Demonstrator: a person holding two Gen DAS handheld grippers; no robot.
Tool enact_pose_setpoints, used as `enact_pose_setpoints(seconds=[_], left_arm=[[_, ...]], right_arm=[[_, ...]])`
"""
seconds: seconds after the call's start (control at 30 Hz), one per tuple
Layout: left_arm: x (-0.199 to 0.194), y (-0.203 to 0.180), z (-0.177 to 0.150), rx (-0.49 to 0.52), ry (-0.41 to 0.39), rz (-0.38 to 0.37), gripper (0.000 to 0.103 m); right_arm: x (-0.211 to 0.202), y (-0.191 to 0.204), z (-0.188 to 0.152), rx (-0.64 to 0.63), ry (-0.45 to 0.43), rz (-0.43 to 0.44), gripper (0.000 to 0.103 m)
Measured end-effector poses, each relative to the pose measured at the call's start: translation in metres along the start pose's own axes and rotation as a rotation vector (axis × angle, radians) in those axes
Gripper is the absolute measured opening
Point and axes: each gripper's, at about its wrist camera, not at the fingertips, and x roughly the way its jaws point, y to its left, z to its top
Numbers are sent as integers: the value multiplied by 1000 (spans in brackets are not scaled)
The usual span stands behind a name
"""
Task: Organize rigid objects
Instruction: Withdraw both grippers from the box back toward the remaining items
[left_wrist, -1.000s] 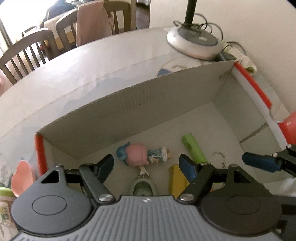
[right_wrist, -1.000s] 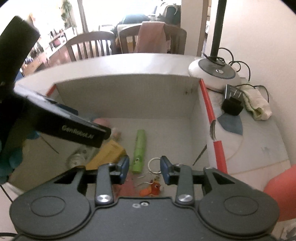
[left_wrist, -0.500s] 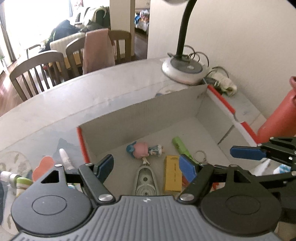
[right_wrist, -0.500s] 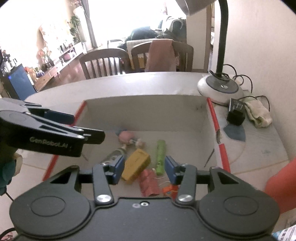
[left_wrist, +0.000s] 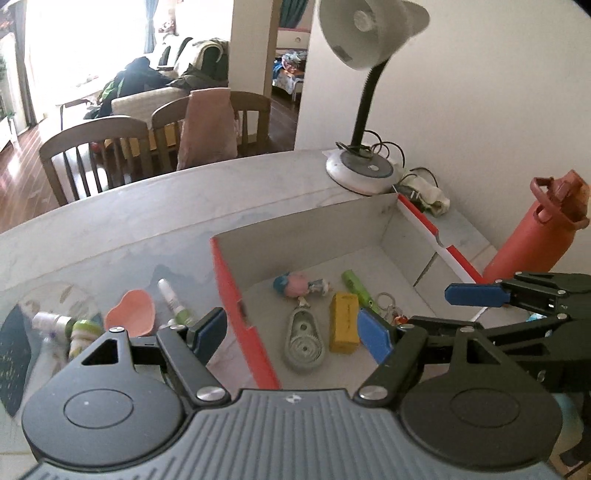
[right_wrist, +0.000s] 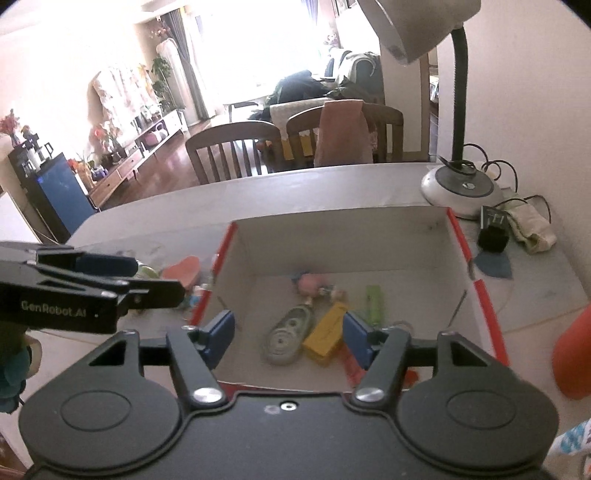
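Cardboard box (right_wrist: 424, 236): matte, rectangular | left hand-held gripper (left_wrist: 291, 332): spread, empty | right hand-held gripper (right_wrist: 288, 330): just widened, empty

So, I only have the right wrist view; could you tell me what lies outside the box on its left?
Observer: A pink dish, a white tube and small bottles lie on the table there.
Operator: Thanks. Is anything in the box hard for me to see?
Observer: A keyring lies right of the green tube.
Operator: And the red shape at my right edge?
Observer: A red bottle, upright, with a loop handle on its lid.
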Motion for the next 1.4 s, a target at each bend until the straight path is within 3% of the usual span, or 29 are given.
enact_pose_setpoints(seconds=[0.13, 0.6, 0.8, 0.93, 1.17, 1.3, 1.4], left_arm=[[-17, 17, -12, -3, -12, 8, 77], [-62, 111, -44, -84, -60, -1, 83], [-67, 159, -53, -115, -55, 9, 85], [-68, 184, -55, -109, -80, 28, 101], [-63, 218, -51, -84, -134, 65, 102], [-43, 249, -47, -148, -97, 85, 102], [-25, 271, -46, -210, -76, 49, 102]], right_arm=[[-1, 17, 0, 16, -14, 21, 79], [21, 110, 1, -53, -32, 88, 99], [44, 148, 0, -76, 2, 96, 100], [58, 171, 0, -89, 21, 95, 100], [87, 204, 2, -91, 63, 90, 99], [106, 219, 6, -91, 75, 75, 99], [121, 228, 10, -93, 82, 55, 98]])
